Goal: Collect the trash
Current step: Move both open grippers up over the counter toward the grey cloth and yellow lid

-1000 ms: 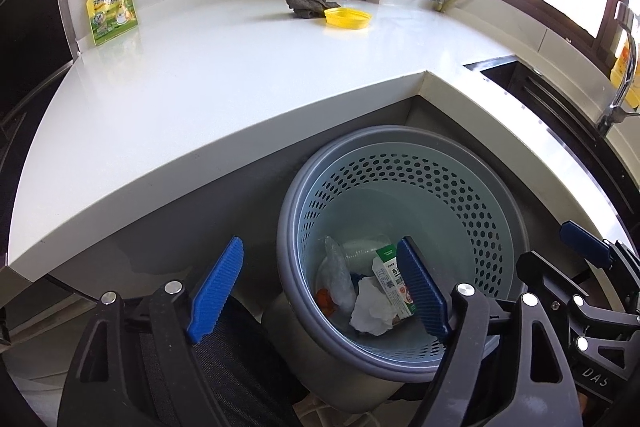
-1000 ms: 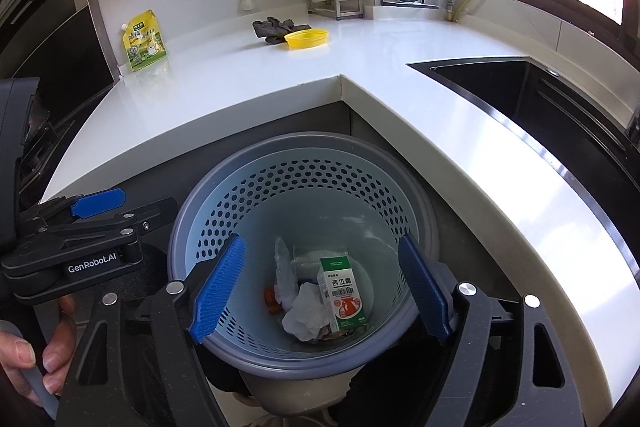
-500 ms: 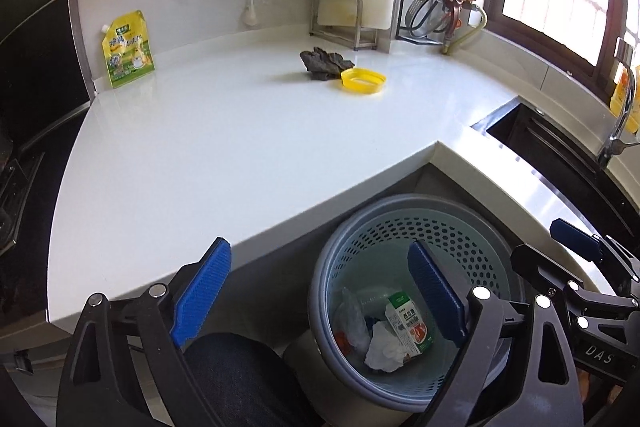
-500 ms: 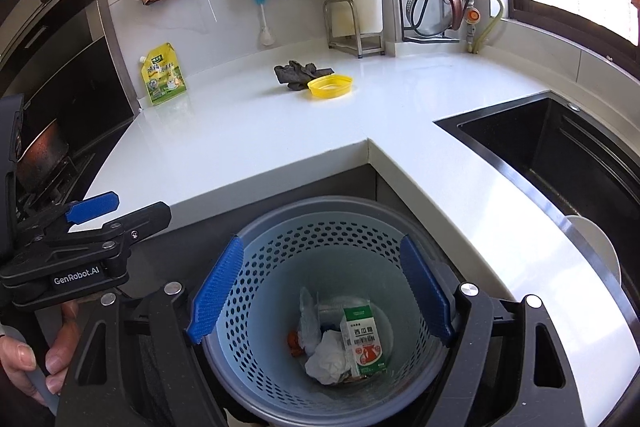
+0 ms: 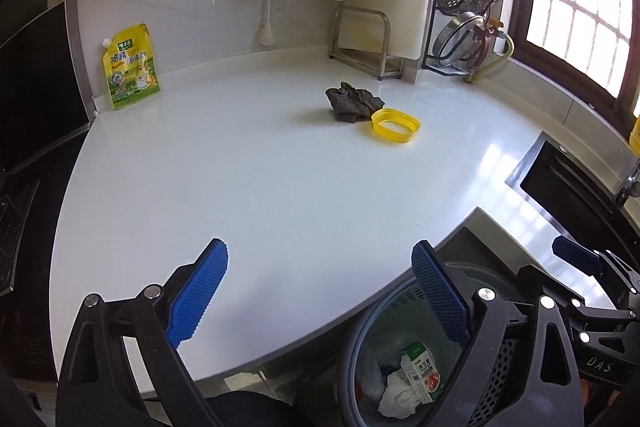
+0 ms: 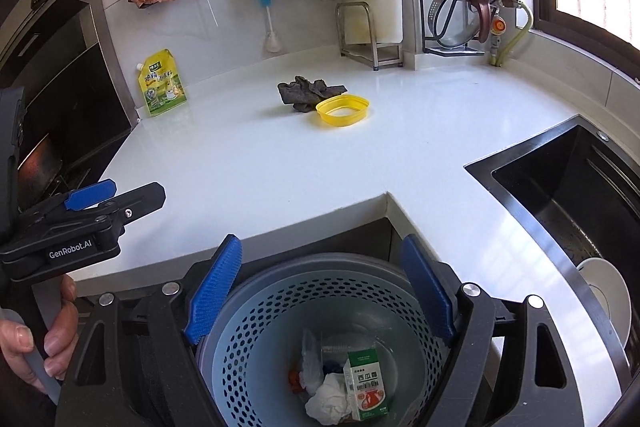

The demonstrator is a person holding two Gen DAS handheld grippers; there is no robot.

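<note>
White counter (image 5: 280, 187) lies mostly bare, its front edge notched above the perforated bin (image 6: 256, 359).
Trash — carton (image 6: 366, 391), crumpled tissue (image 6: 328, 405) — sits inside; left gripper (image 5: 320, 291) opening, right gripper (image 6: 320, 287) wide, both empty; rag (image 5: 352, 101) touches yellow lid (image 5: 396, 125).
</note>
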